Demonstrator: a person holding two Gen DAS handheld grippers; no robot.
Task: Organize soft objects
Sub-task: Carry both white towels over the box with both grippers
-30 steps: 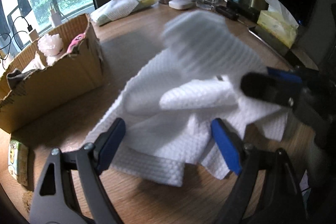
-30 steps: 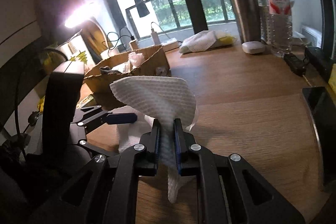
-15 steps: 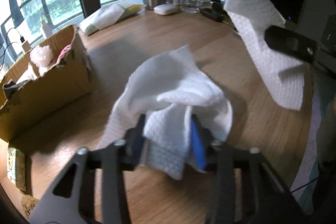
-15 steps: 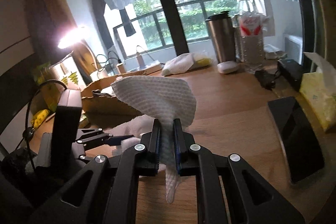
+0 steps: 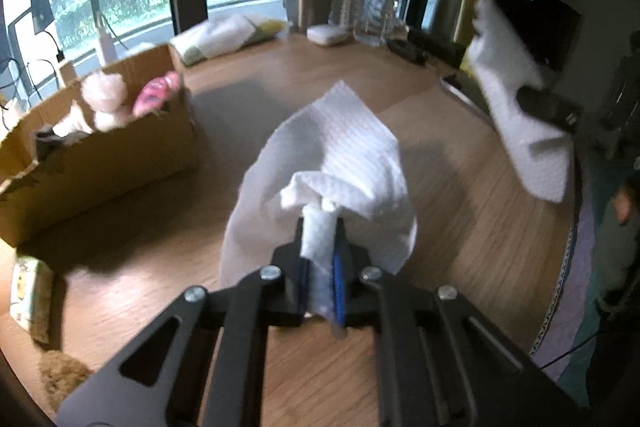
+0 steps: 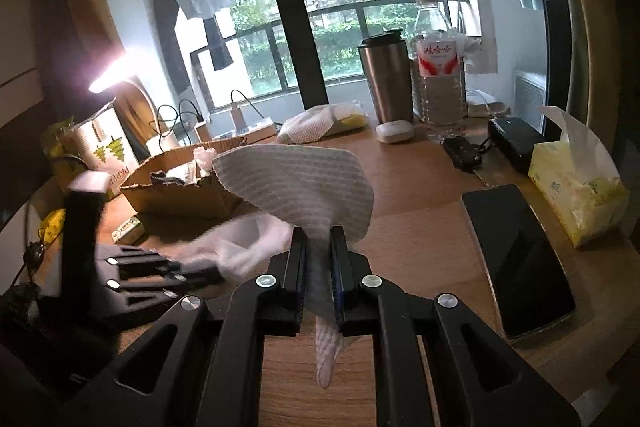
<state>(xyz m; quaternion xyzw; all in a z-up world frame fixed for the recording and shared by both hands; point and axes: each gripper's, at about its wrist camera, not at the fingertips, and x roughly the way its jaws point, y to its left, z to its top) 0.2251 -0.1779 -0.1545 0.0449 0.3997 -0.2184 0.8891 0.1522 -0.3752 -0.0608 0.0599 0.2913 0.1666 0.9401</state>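
My left gripper [image 5: 320, 227] has its jaws closing tight, pads pressing on a bunched white waffle cloth [image 5: 332, 147] held just above the wooden table [image 5: 440, 227]. My right gripper [image 6: 318, 239] is shut on a second white waffle cloth [image 6: 296, 183], which fans out above its jaws and hangs below them. In the left wrist view that second cloth [image 5: 516, 115] hangs at the right. In the right wrist view the left gripper [image 6: 192, 273] and its cloth [image 6: 244, 247] are low on the left. An open cardboard box [image 5: 100, 163] with soft toys stands at the left.
At the table's far edge stand a steel tumbler [image 6: 386, 79], a water bottle [image 6: 438, 67], a white case [image 6: 394, 131] and a folded cloth [image 6: 320, 123]. A phone [image 6: 520, 255] and a tissue box [image 6: 576, 187] lie at the right. A sponge [image 5: 60, 383] and a small packet [image 5: 30, 291] sit near the box.
My left gripper went from wide open over the spread cloth to shut on it and raised it off the table. My right gripper rose and drew away with its cloth.
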